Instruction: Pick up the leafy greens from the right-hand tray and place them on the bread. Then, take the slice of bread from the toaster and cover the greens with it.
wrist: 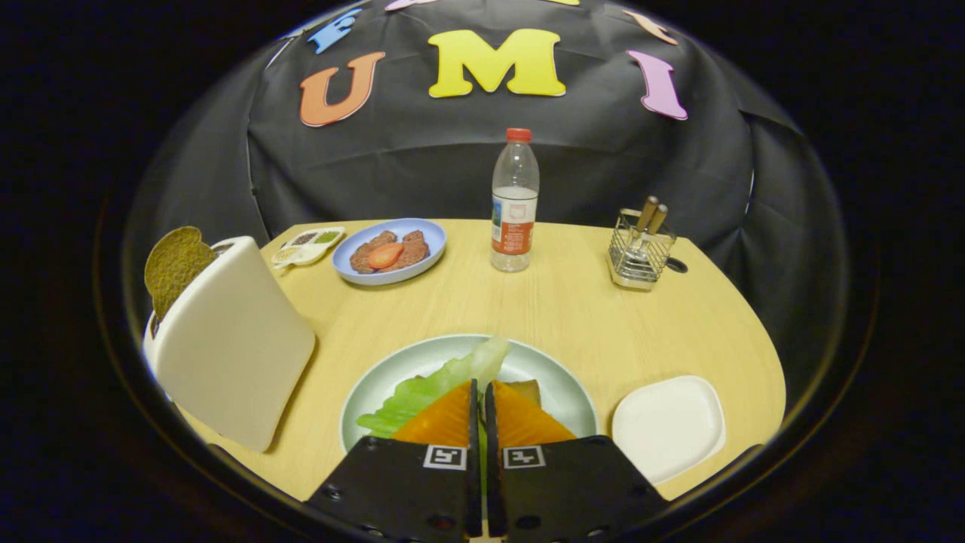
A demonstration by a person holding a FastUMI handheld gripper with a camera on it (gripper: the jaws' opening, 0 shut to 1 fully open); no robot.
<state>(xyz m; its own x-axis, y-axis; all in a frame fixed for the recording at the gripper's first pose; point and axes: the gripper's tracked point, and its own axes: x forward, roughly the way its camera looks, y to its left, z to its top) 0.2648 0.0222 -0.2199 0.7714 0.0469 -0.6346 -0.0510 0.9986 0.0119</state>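
Observation:
My gripper (480,386) is shut on the leafy greens (441,385), with a thin strip of leaf pinched between the two fingers. The pale green leaf spreads left of the fingers and a little beyond their tips, over the grey-green plate (562,381). A brown corner of the bread (526,391) on that plate peeks out just right of the fingertips; the fingers hide the rest of it. To the left stands the white toaster (230,343), with a round brownish bread slice (175,265) sticking out of its top.
A bare white tray (668,426) lies right of the plate. Farther back are a blue plate with meat and a tomato slice (390,253), a small condiment tray (307,246), a water bottle (514,204) and a wire utensil holder (641,253).

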